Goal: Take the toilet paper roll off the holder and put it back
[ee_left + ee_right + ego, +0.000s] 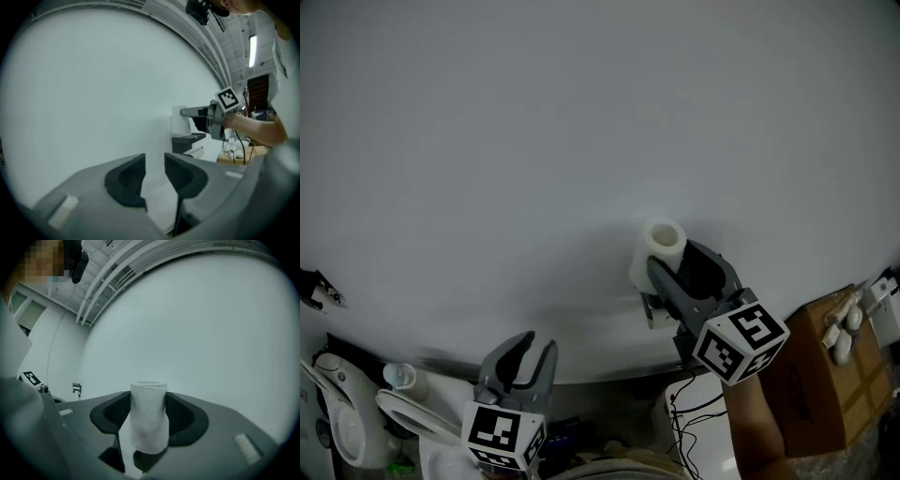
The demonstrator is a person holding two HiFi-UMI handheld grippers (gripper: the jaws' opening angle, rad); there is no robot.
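A white toilet paper roll (663,241) stands upright close to the white wall (581,141), gripped from both sides by my right gripper (675,269). In the right gripper view the roll (149,413) fills the gap between the dark pads, which squeeze its sides. A dark holder (188,139) sits on the wall just below the roll (179,120) in the left gripper view. My left gripper (528,349) hangs lower left, away from the roll, and its jaws (154,172) stand a narrow gap apart with nothing between them.
A white toilet (356,412) stands at the lower left. A brown cardboard box (825,384) with small white items on top sits at the right. Black cables (689,412) hang below the right gripper. A small bracket (319,291) is on the wall at far left.
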